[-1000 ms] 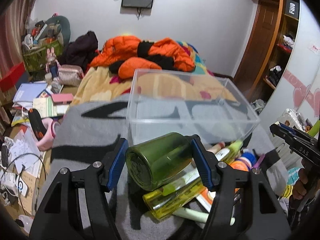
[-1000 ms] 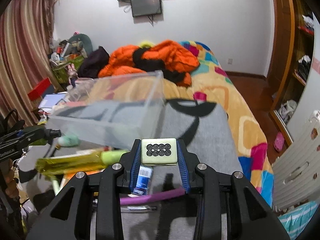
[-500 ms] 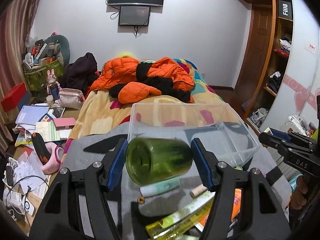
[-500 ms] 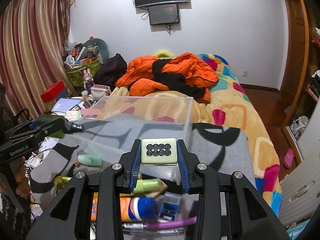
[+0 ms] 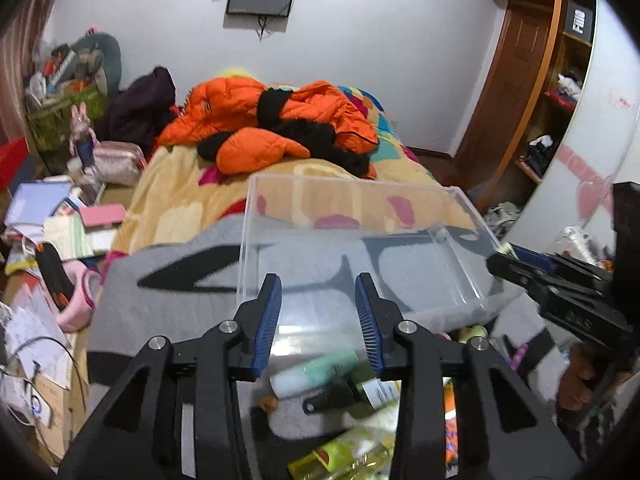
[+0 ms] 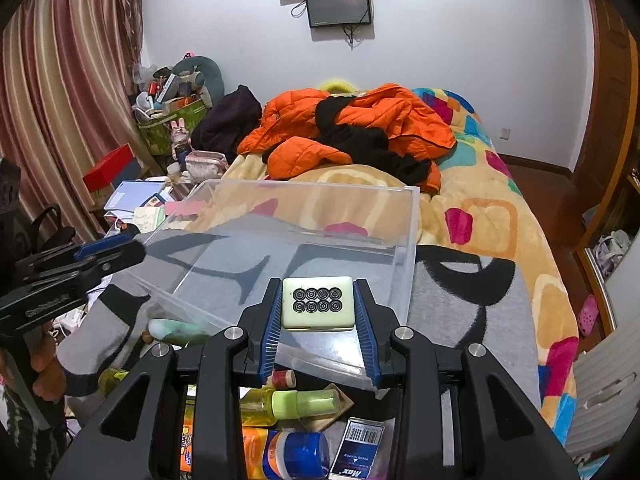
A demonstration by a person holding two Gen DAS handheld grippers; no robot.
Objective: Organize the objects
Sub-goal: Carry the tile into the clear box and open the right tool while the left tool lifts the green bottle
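A clear plastic bin [image 5: 360, 240] [image 6: 304, 236] sits on the grey blanket of the bed. My left gripper [image 5: 319, 308] is open and empty at the bin's near edge; nothing is between its blue pads [image 5: 270, 316]. My right gripper [image 6: 318, 312] is shut on a pale green mahjong tile [image 6: 318, 303] with black circles, held above the bin's near wall. Below the grippers lie loose items: a mint tube [image 5: 316, 372] [image 6: 176, 330], a yellow-green bottle [image 6: 296, 402], and an orange bottle with a blue cap [image 6: 276, 452].
An orange and black jacket [image 5: 276, 128] lies at the head of the bed. A cluttered side table with books and a pink bag [image 5: 116, 156] stands left. A wooden wardrobe [image 5: 532, 92] stands right. A small blue box [image 6: 356, 454] lies near the pile.
My left gripper held a green jar before; now it is open and empty and the jar is out of sight. Both grippers rose and moved toward the bin. The right gripper still holds the tile.
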